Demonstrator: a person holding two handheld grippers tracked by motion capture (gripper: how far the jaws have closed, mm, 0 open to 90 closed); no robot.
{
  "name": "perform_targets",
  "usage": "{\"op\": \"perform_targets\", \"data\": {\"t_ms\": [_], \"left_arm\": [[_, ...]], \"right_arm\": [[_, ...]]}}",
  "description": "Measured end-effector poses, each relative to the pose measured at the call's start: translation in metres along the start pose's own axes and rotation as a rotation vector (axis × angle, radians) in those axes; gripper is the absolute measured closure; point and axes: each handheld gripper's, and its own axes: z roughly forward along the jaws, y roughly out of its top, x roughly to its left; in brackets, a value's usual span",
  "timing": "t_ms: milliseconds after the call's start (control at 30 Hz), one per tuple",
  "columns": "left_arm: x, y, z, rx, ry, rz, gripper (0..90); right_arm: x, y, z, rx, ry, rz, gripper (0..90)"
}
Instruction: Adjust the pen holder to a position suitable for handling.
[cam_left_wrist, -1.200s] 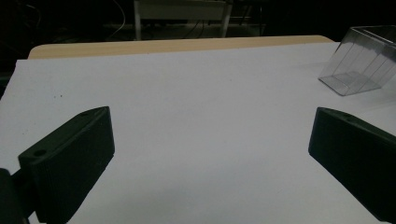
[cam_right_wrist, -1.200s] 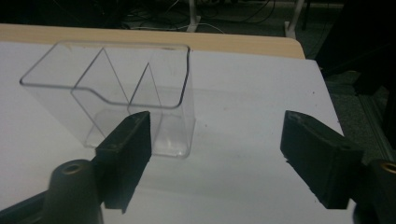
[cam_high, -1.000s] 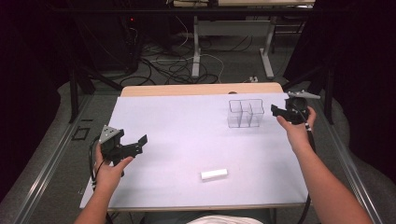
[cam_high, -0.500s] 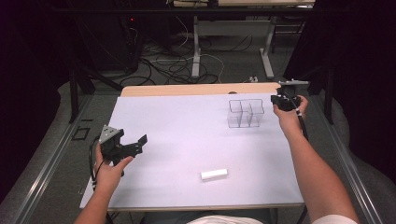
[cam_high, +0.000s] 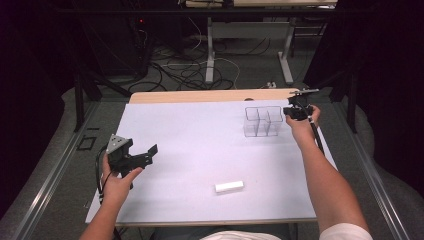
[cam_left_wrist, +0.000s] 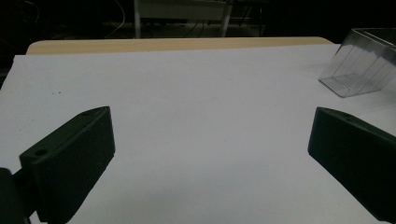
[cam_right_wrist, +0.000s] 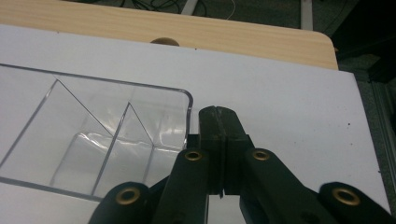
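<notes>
1. The right gripper (cam_high: 291, 113) sits at the far right of the bench (cam_high: 200, 145), its jaws just closed fully together with nothing between them
2. In the right gripper view the shut jaw tips (cam_right_wrist: 218, 122) stand just beside the near corner of the clear divided organiser box (cam_right_wrist: 93, 140); whether they touch its wall I cannot tell
3. The box (cam_high: 263, 121) lies immediately to that gripper's left in the high view, upright on the white sheet, its compartments empty
4. The left gripper (cam_high: 145, 156) hovers at the near left of the bench, jaws spread wide and holding nothing
5. In the left gripper view its two black pads (cam_left_wrist: 70, 158) frame bare white sheet, with the box (cam_left_wrist: 364, 65) well ahead and to the right
6. A small white block (cam_high: 229, 186) lies on the sheet to the right of the left gripper, apart from it, and well short of the right gripper
</notes>
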Motion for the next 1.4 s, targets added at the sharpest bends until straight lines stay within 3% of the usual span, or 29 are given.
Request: {"op": "perform_targets", "data": {"t_ms": [267, 433, 733, 1000, 1200, 1400], "left_arm": [[0.001, 0.001, 0.0, -0.002, 0.001, 0.005, 0.4], [0.001, 0.0, 0.001, 0.0, -0.002, 0.002, 0.4], [0.0, 0.0, 0.003, 0.006, -0.004, 0.003, 0.4], [0.0, -0.001, 0.004, 0.017, -0.008, 0.016, 0.4], [-0.001, -0.001, 0.005, 0.023, -0.005, 0.02, 0.4], [0.0, -0.001, 0.005, 0.019, -0.003, 0.005, 0.4]], "right_arm": [[0.005, -0.006, 0.009, 0.025, -0.01, -0.002, 90.0], [0.004, -0.012, 0.01, 0.004, 0.003, 0.035, 90.0], [0.005, -0.012, 0.01, -0.002, -0.004, -0.004, 90.0], [0.007, -0.014, 0.01, -0.017, -0.001, -0.003, 90.0], [0.013, -0.015, 0.011, -0.023, 0.019, -0.011, 90.0], [0.031, -0.017, 0.011, -0.027, 0.057, -0.032, 90.0]]}}
